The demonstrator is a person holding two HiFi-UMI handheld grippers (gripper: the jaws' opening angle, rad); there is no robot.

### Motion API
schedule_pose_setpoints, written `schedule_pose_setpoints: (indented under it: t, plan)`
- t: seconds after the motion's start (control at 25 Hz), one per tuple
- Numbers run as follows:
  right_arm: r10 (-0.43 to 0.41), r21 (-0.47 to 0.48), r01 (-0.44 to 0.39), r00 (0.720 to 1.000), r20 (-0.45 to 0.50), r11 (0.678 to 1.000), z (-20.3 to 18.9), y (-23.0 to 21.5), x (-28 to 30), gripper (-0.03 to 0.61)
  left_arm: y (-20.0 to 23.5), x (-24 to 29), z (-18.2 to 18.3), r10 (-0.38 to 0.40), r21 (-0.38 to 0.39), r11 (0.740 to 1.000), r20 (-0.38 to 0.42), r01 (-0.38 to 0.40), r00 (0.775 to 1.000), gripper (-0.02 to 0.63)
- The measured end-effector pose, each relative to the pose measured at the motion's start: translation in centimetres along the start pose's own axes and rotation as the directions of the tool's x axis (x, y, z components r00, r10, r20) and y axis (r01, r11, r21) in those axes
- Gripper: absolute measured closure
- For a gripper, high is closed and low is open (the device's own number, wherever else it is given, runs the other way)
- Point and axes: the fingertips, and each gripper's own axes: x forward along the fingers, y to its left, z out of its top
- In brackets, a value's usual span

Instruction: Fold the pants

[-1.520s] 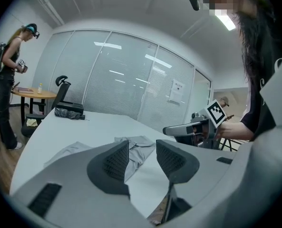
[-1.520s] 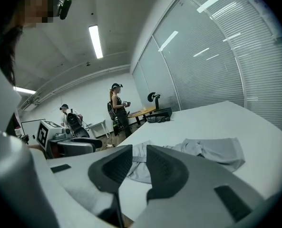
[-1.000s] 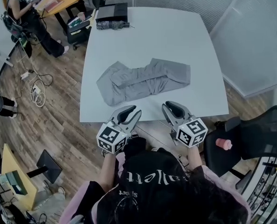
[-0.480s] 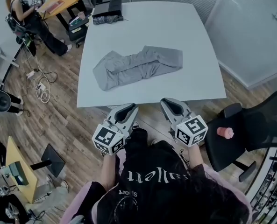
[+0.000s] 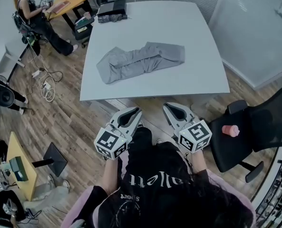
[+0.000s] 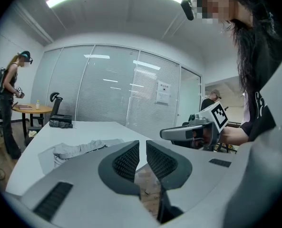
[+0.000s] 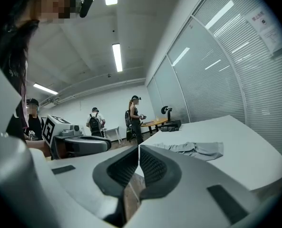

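The grey pants (image 5: 141, 61) lie loosely bunched and stretched sideways on the white table (image 5: 179, 27), left of its middle. Both grippers hang over the wooden floor, short of the table's near edge and well away from the pants. My left gripper (image 5: 133, 111) has its jaws drawn together to a thin slit, with nothing between them (image 6: 141, 144). My right gripper (image 5: 169, 106) is shut and empty (image 7: 139, 148). The left gripper view shows the pants (image 6: 79, 148) at its left. In the right gripper view the pants (image 7: 198, 148) lie at the right.
A black office chair (image 5: 259, 127) with a pink cup (image 5: 231, 130) on it stands at my right. A black box (image 5: 113, 5) and a dark bundle (image 5: 107, 18) sit on the table's far left corner. A person (image 5: 34, 18) stands by a yellow table; cables (image 5: 43, 87) trail on the floor.
Both grippers have drawn back from the table's near edge toward my body, and their jaws have closed. The pants have not moved on the table.
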Motion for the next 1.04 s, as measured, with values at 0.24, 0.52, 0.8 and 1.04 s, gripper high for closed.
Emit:
schedule_pose_setpoints:
  t: [0.24, 0.52, 0.8, 1.04]
  plan:
    - [0.015, -0.007, -0.015, 1.0, 0.01, 1.0, -0.3, 1.4, -0.9, 0.552, -1.1, -1.3, -0.3, 0.004, 0.003, 1.0, 0.006, -0.004, 1.0, 0.551]
    - [0.024, -0.018, -0.024, 1.0, 0.01, 1.0, -0.3, 2.1, -1.2, 0.552, -1.3, -1.9, -0.6, 0.013, -0.003, 1.0, 0.012, -0.013, 1.0, 0.551]
    - [0.026, -0.028, -0.026, 1.0, 0.006, 0.999, -0.2, 2.4, -1.7, 0.552, -2.0, -2.0, -0.5, 0.006, -0.003, 1.0, 0.017, -0.006, 1.0, 0.55]
    - [0.025, -0.038, -0.025, 1.0, 0.002, 0.999, -0.4, 2.5, -1.9, 0.552, -1.9, -2.1, -0.7, 0.009, -0.002, 1.0, 0.013, -0.009, 1.0, 0.551]
